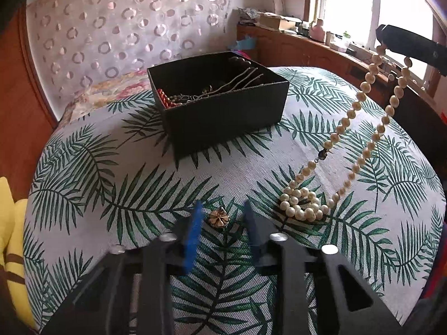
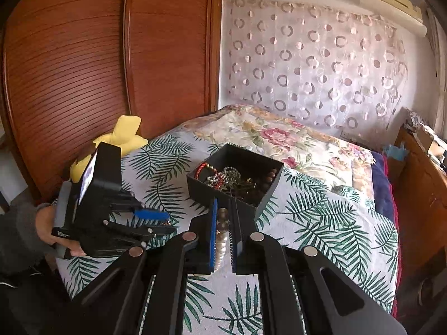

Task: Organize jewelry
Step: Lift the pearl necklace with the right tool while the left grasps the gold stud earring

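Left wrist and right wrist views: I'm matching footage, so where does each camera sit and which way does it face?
Left wrist: on the left gripper, facing down the leaf-print cloth at a gold flower brooch; own jaws show.
Right wrist: on the right gripper, jaws shut on the pearl necklace, facing the wardrobe; a hand shows.
Shared: black jewelry box, necklace, each other's gripper.

My left gripper [image 1: 220, 217] straddles a gold flower brooch [image 1: 219, 217] on the leaf-print cloth [image 1: 111, 173]. My right gripper [image 1: 391, 45] dangles the pearl necklace [image 1: 342, 128]; black box [image 1: 220, 111] far.
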`<act>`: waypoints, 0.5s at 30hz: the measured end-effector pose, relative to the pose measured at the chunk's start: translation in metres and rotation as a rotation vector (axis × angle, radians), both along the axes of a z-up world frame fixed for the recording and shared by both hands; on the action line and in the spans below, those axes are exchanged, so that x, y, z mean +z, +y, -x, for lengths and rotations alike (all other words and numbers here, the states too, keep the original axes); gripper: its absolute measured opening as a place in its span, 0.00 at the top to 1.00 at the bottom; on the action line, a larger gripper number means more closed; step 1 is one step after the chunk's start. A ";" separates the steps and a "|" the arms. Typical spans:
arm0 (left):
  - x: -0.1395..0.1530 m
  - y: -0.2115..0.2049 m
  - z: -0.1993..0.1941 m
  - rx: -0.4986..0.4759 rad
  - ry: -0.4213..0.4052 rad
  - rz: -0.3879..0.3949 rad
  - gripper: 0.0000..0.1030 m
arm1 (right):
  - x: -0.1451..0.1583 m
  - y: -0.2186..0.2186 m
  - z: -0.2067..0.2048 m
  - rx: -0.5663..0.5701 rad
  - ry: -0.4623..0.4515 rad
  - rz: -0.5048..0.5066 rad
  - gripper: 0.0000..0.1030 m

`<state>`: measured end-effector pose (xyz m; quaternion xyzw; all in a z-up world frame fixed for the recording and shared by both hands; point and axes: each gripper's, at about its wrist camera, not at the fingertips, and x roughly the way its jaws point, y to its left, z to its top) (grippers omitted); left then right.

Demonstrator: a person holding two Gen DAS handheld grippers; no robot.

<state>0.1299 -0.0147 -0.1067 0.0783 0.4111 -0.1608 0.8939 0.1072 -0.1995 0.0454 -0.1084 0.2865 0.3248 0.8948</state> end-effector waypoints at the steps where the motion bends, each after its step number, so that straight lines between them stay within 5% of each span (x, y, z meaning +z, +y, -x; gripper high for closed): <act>1: 0.000 0.001 0.000 -0.001 0.001 0.002 0.86 | 0.002 0.001 0.000 0.001 -0.004 0.000 0.91; 15: 0.065 0.018 -0.003 0.042 -0.145 0.099 0.86 | 0.053 0.012 -0.011 0.020 -0.096 -0.020 0.91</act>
